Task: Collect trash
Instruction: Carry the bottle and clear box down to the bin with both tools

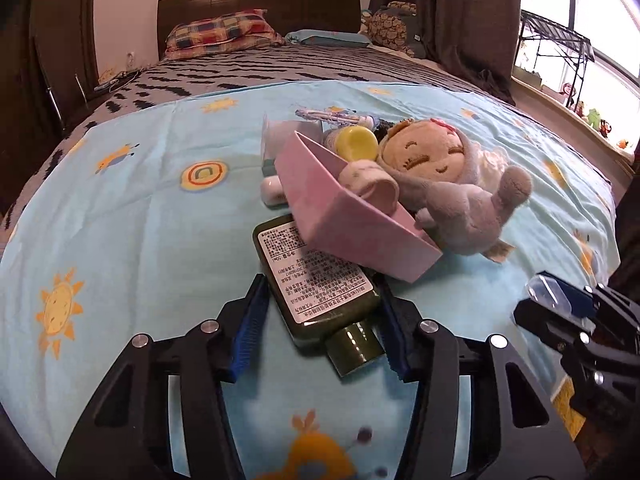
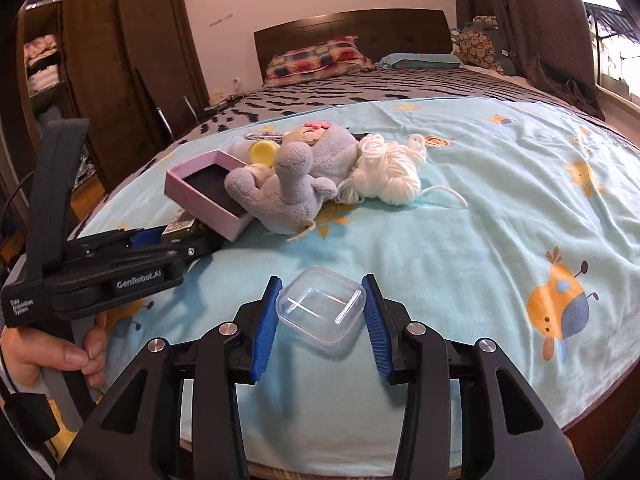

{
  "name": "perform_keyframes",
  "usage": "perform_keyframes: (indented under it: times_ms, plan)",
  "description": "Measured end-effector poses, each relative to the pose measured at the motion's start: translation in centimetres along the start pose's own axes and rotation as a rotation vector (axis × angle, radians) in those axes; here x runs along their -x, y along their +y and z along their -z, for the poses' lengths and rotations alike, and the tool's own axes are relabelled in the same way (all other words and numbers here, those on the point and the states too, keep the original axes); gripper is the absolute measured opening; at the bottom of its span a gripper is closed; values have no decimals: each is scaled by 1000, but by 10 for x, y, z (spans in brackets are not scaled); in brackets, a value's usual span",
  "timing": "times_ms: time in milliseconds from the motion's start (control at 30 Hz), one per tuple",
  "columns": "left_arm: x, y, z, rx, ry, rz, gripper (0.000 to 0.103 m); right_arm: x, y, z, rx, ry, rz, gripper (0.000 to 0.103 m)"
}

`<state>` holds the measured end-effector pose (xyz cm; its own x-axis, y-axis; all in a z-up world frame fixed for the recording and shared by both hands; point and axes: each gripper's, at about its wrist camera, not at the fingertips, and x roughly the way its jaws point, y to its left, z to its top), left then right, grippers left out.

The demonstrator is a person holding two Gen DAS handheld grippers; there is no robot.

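bedspread (image 1: 140, 208), pale blue with suns, carries a pink box (image 1: 320, 208) leaning on an olive green bottle (image 1: 320, 280). left gripper (image 1: 320, 320) straddles that bottle, right pad touching, left pad just clear. right gripper (image 2: 320, 316) clamps a clear plastic case (image 2: 322, 308).
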<state>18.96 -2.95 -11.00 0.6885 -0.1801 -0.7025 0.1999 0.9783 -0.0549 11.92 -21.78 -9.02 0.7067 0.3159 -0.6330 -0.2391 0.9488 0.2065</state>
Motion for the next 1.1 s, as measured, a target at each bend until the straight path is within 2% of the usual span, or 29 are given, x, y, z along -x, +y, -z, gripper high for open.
perform_keyframes:
  times_ms: [233, 367, 500, 867, 1100]
  plan:
    - [39, -3, 35, -16, -14, 39, 49, 16, 13, 14, 29, 5, -37, 42]
    - [69, -3, 58, 10, -37, 115, 49, 25, 20, 26, 39, 17, -59, 42]
    - [93, -10, 80, -34, -63, 93, 49, 36, 30, 38, 55, 32, -80, 42]
    - [111, -9, 146, 48, 14, 159, 47, 56, 49, 78, 73, 95, -111, 42]
    - [103, -21, 186, 37, 110, 176, 47, 46, 47, 118, 38, 205, -112, 42]
